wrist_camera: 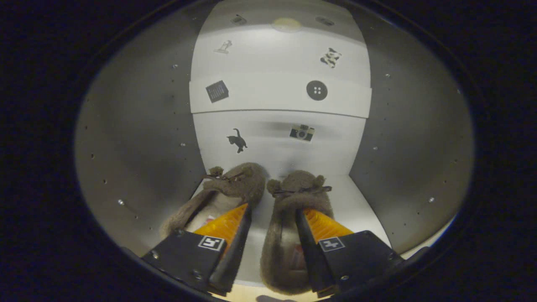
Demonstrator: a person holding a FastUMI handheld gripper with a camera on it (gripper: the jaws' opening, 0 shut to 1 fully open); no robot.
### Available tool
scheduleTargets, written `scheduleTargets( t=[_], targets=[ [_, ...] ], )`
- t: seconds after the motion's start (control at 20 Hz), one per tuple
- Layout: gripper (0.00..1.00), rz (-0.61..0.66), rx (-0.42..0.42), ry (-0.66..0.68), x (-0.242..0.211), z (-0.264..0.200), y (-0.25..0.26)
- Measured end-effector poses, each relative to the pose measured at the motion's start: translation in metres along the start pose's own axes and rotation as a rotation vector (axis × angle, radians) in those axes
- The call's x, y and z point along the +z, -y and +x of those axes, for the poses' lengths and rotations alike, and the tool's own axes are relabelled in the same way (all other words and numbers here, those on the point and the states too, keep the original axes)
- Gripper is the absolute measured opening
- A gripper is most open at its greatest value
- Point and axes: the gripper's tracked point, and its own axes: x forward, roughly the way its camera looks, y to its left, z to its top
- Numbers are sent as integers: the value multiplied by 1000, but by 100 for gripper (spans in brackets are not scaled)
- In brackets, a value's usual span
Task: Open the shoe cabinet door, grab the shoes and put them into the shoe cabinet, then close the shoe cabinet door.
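Note:
Two brown fuzzy slippers stand side by side on the white floor point(358, 201) of the shoe cabinet, toes toward the back wall. The left slipper point(235, 184) and the right slipper point(298, 184) each carry a small bow. My gripper point(272, 209) is open inside the cabinet, low over the slippers' heels. Its left finger point(222, 226) lies over the left slipper's opening, and its right finger point(324, 224) reaches into the right slipper's opening. Between the fingers are the right slipper's inner wall and a strip of bare floor. The cabinet door is out of sight.
A white shelf point(272, 98) crosses the cabinet above the slippers, with small stickers on its front and on the back wall point(272, 144). Grey side walls with rows of holes close in on the left point(138, 138) and right point(415, 138). A round lamp point(286, 24) sits at the top.

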Motion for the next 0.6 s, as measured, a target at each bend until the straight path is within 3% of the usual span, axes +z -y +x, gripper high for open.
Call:
scheduleTargets(
  t=[0.2, 0.35, 0.6],
  targets=[
    [71, -13, 20, 145, 12, -59, -8],
    [100, -25, 38, 218, 9, -112, -13],
    [100, 5, 133, 316, -15, -215, -27]
  ],
)
